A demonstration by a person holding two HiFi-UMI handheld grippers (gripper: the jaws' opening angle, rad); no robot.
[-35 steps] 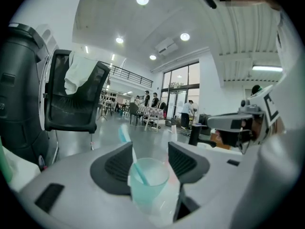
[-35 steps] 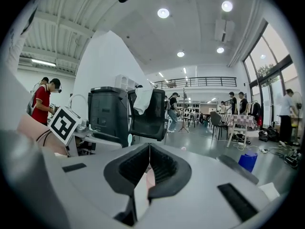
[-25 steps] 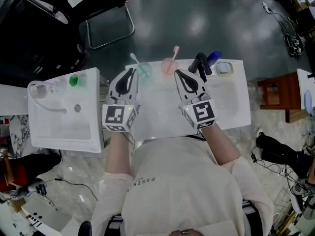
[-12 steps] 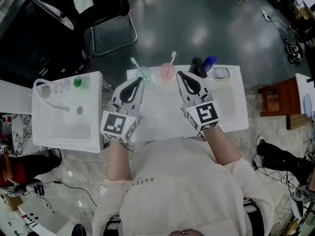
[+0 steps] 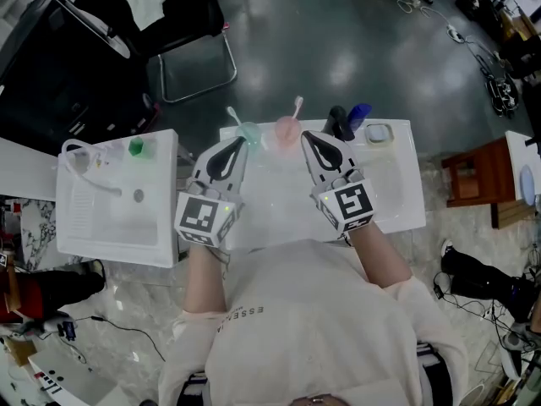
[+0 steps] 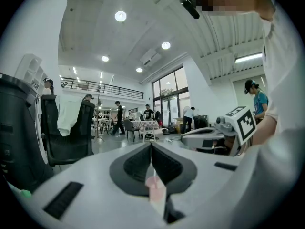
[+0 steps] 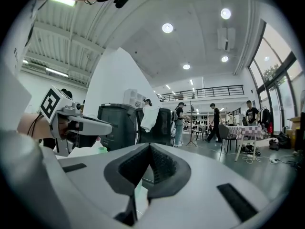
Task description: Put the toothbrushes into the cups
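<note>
Both claws lifted since earlier frame. Left claw (image 5: 237,142), right claw (image 5: 308,136) clenched, empty. Pale toothbrush (image 5: 232,114) in green cup (image 5: 250,132), 1 o'clock of left claw; pink toothbrush (image 5: 297,105) in pink cup (image 5: 286,129), 10 o'clock of right claw.

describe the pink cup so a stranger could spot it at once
Start at the white sink in front of the person, with the black faucet. Two cups stand on its far rim left of that faucet. The pink cup is nearer the faucet and holds a pink toothbrush; the green cup stands farther left.
</note>
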